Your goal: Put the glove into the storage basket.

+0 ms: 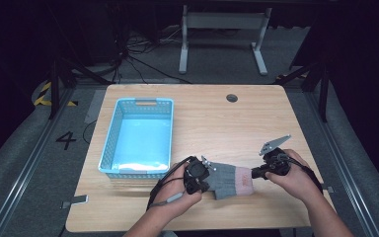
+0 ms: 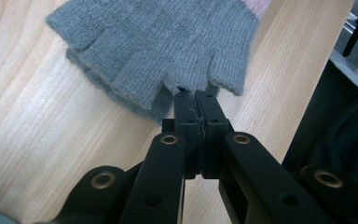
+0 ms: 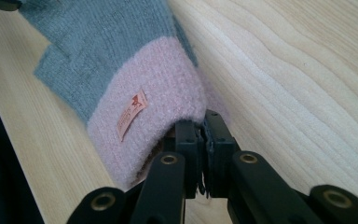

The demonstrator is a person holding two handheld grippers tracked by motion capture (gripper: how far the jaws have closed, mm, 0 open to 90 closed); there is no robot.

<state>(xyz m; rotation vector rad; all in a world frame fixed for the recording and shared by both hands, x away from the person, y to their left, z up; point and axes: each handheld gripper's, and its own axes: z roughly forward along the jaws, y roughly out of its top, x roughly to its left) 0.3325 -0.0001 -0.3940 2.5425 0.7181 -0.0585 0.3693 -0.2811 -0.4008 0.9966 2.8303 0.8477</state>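
Observation:
A grey fingerless knit glove (image 1: 227, 178) with a pink cuff (image 1: 246, 179) lies stretched on the wooden table (image 1: 217, 118) near its front edge. My left gripper (image 1: 205, 174) is shut on the glove's finger end; in the left gripper view its jaws pinch the grey knit (image 2: 168, 46) at the base of the finger stubs (image 2: 195, 95). My right gripper (image 1: 254, 174) is shut on the pink cuff (image 3: 158, 88); in the right gripper view the jaws clamp the cuff's edge (image 3: 201, 125) beside a small orange label (image 3: 131, 113).
A light blue plastic basket (image 1: 109, 143) stands on the table's left half, behind my left hand. A round cable hole (image 1: 232, 98) sits near the far edge. A desk frame (image 1: 222, 29) and cables lie on the floor beyond.

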